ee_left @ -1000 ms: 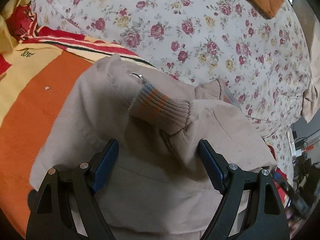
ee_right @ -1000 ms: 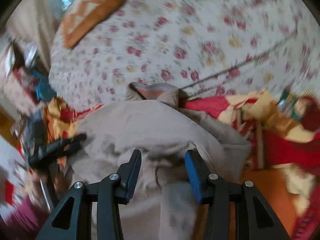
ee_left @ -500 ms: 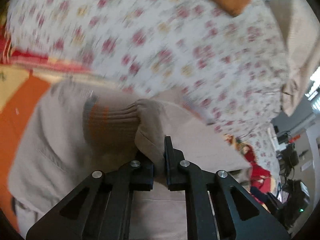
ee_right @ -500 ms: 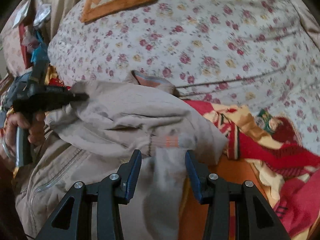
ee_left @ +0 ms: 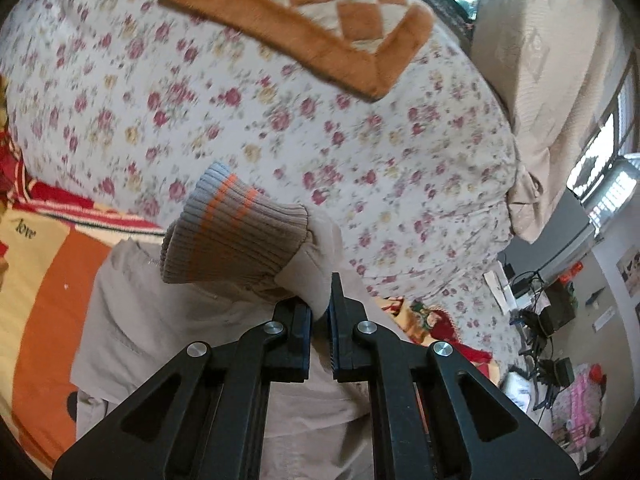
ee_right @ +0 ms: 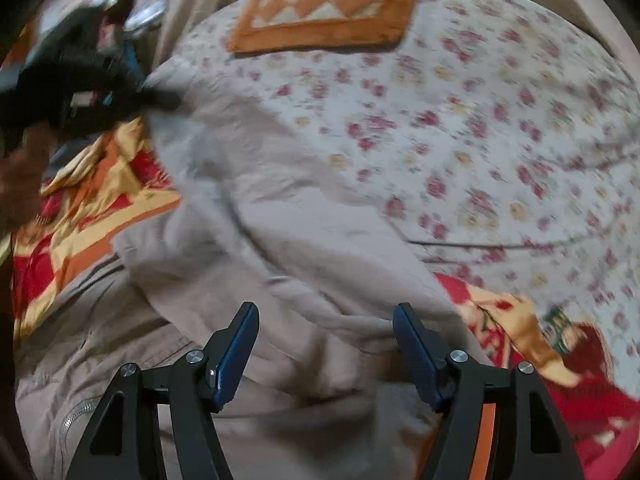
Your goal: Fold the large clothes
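Left wrist | left claw [ee_left: 319, 312] clamped on jacket sleeve [ee_left: 308, 256] | right claw [ee_right: 326, 344] apart above jacket [ee_right: 280, 240]

Both cams ride on the grippers, looking forward along the fingers, really close over the beige jacket [ee_left: 168, 332] on the bed. They share the floral quilt [ee_left: 280, 128] and the orange checkered pillow [ee_right: 328, 12] at frame top. Right view's upper left catches what's probably the left gripper [ee_right: 160, 98], blurry though.

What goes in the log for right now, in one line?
task: fold jacket | left gripper: shut on sleeve near striped cuff | right gripper: open above jacket
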The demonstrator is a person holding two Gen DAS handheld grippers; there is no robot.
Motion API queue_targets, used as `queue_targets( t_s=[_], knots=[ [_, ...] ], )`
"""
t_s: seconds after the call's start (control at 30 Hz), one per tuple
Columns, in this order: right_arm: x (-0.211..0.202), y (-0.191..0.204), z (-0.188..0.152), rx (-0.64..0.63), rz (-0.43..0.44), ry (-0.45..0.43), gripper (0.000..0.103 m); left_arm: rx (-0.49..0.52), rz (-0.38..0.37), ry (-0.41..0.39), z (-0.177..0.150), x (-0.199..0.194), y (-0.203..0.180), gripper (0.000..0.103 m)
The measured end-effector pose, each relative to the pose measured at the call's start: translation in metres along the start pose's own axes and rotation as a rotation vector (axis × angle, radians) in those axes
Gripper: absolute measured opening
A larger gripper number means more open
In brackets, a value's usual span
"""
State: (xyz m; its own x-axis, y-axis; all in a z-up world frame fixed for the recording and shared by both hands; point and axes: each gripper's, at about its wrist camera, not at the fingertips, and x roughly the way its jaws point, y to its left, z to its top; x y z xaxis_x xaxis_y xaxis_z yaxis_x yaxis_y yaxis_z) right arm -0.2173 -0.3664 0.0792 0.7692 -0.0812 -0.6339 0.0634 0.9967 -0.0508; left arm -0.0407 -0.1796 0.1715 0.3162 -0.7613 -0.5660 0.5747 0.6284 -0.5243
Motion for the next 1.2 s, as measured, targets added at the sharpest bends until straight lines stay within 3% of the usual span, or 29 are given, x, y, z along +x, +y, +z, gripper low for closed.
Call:
queue_targets(
  t_s=[0.03, 0.07, 0.1, 0.13, 0.17, 0.23, 0.37, 0.5, 0.6, 0.67, 0.8, 0.87, 1.03, 1.13, 1.2],
  knots=[
    [0.005, 0.003, 0.001, -0.029, -0.01, 0.007, 0.067, 0.007, 0.0, -0.002, 0.0, -0.003, -0.002, 0.006],
    [0.013, 0.004, 0.001, -0.053, -0.045, 0.023, 0.056, 0.016, 0.005, -0.007, 0.001, -0.004, -0.006, 0.006],
    [0.02, 0.003, 0.001, -0.067, -0.075, 0.042, 0.044, 0.021, 0.01, -0.01, 0.002, -0.004, -0.008, 0.006],
    [0.027, 0.0, 0.001, -0.078, -0.107, 0.075, 0.02, 0.023, 0.014, -0.008, 0.003, -0.003, -0.009, 0.006],
    [0.032, -0.005, 0.001, -0.082, -0.147, 0.111, 0.012, 0.017, 0.016, -0.001, 0.004, -0.001, -0.009, 0.006],
    [0.022, -0.017, 0.001, -0.052, -0.176, 0.101, 0.008, 0.008, 0.021, 0.001, 0.005, 0.001, -0.008, 0.006],
    [-0.036, -0.036, 0.021, 0.002, -0.25, -0.006, 0.005, -0.016, -0.029, 0.001, 0.003, 0.001, -0.01, 0.006],
    [-0.084, -0.043, 0.039, 0.079, -0.234, -0.063, 0.005, 0.022, -0.043, -0.027, -0.001, -0.008, -0.017, 0.006],
    [-0.086, -0.033, 0.03, 0.143, -0.07, 0.015, 0.005, 0.019, -0.002, -0.024, -0.006, -0.011, 0.001, 0.006],
    [-0.077, -0.03, 0.013, 0.168, 0.025, 0.079, 0.016, -0.016, 0.037, -0.002, -0.01, -0.007, 0.02, 0.006],
    [-0.071, -0.038, -0.026, 0.262, -0.029, 0.1, 0.033, -0.051, 0.075, -0.006, -0.012, -0.01, 0.041, 0.006],
    [-0.066, -0.043, -0.038, 0.304, -0.01, 0.127, 0.039, -0.046, 0.069, -0.032, -0.007, -0.018, 0.04, 0.006],
    [-0.048, -0.037, -0.046, 0.261, -0.087, 0.143, 0.043, 0.012, 0.051, -0.103, 0.006, -0.039, 0.021, 0.006],
    [-0.028, -0.041, -0.049, 0.293, -0.142, 0.174, 0.043, 0.008, 0.04, -0.09, 0.005, -0.038, 0.021, 0.006],
    [-0.016, -0.05, -0.053, 0.36, -0.129, 0.191, 0.043, -0.003, 0.057, -0.069, -0.001, -0.033, 0.027, 0.006]
  ],
)
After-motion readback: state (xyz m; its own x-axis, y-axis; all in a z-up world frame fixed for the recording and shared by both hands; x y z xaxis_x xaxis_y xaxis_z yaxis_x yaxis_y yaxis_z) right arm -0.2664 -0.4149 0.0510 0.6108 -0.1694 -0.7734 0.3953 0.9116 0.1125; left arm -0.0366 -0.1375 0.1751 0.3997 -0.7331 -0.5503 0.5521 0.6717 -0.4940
